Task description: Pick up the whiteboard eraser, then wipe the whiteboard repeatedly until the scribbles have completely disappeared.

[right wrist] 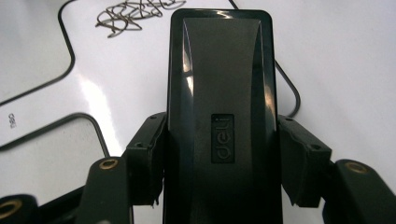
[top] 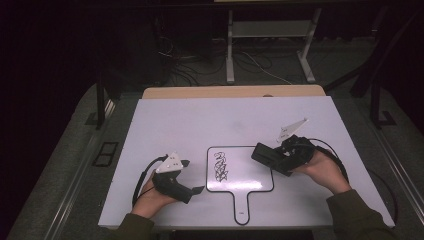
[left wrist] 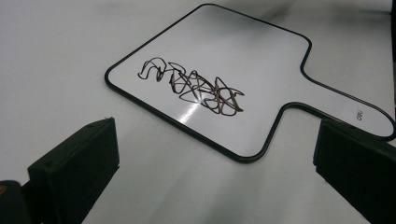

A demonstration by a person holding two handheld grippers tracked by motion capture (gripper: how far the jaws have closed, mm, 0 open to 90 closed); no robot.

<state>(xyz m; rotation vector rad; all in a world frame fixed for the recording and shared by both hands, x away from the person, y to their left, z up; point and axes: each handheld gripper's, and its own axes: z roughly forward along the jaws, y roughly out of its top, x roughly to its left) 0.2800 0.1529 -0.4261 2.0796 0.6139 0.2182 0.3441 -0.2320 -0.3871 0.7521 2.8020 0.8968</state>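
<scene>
Right gripper (top: 261, 154) has jaws clamped on the black eraser (right wrist: 219, 116), held just above the right edge of the paddle whiteboard (top: 250, 167), which lies mid-table, near side. Scribble (top: 221, 167) is fully intact, so wiping isn't started, I'd say. Left gripper (top: 192, 176) sits left of the board, jaws wide w/ nothing between. Right gripper view gives the eraser's embossed logo; left gripper view gives the scribble's loops close up.

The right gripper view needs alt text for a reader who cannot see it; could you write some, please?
The right gripper is shut on a black eraser, its jaws pressing both long sides. Behind it on the white table lies a paddle-shaped whiteboard bearing a dark scribble.
</scene>
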